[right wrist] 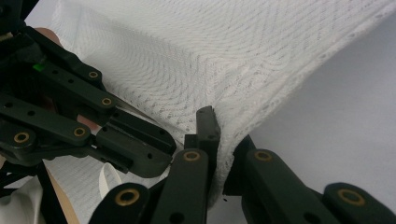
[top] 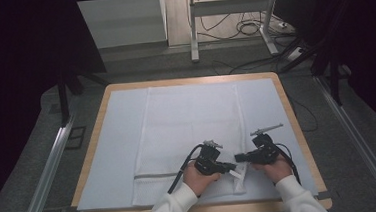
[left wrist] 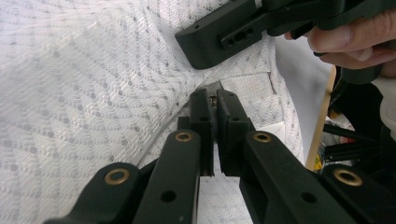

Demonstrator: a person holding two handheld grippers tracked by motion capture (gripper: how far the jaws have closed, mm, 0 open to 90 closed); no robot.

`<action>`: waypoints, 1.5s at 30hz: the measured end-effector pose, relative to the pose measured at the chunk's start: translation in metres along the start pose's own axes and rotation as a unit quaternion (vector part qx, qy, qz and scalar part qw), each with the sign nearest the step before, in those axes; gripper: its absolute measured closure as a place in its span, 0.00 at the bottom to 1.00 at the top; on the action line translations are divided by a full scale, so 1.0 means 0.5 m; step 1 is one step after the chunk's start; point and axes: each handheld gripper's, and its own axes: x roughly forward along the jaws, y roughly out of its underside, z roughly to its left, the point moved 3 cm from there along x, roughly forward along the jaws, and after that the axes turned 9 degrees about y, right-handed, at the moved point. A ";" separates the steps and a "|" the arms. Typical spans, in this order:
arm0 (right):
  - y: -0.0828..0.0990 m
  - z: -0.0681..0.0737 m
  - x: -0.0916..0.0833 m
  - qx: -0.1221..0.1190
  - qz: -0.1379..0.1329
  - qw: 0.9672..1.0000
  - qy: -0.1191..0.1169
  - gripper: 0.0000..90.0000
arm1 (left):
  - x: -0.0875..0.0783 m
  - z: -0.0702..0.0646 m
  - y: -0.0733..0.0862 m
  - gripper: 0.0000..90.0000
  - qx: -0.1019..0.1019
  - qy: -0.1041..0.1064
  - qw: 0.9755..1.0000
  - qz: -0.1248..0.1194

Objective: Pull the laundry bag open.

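Left gripper (top: 234,169) and right gripper (top: 240,157) are both grasping the white mesh bag (top: 188,131) near its near-right corner on the counter (top: 101,107).

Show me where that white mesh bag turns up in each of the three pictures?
High view: the white mesh bag lies flat along the middle of the table, its near right corner between the two hand-held grippers.
Left gripper view: it covers the left and middle.
Right gripper view: it drapes across the top and middle.
Shared landmark: the pale sheet under the bag.
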 end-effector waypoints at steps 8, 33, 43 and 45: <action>0.000 -0.001 0.001 0.002 -0.003 1.000 0.001 0.98 | -0.001 0.002 0.002 0.97 -0.004 -0.001 1.000 -0.003; 0.000 -0.004 0.001 0.002 -0.004 1.000 0.003 0.98 | -0.030 0.018 0.019 0.97 -0.017 -0.014 1.000 -0.002; 0.000 -0.004 0.000 0.000 -0.006 1.000 0.007 0.98 | -0.048 0.031 0.027 0.97 -0.023 -0.020 1.000 0.002; 0.000 -0.004 0.000 0.001 -0.006 1.000 0.006 0.98 | -0.049 0.032 0.027 0.97 -0.020 -0.023 1.000 0.004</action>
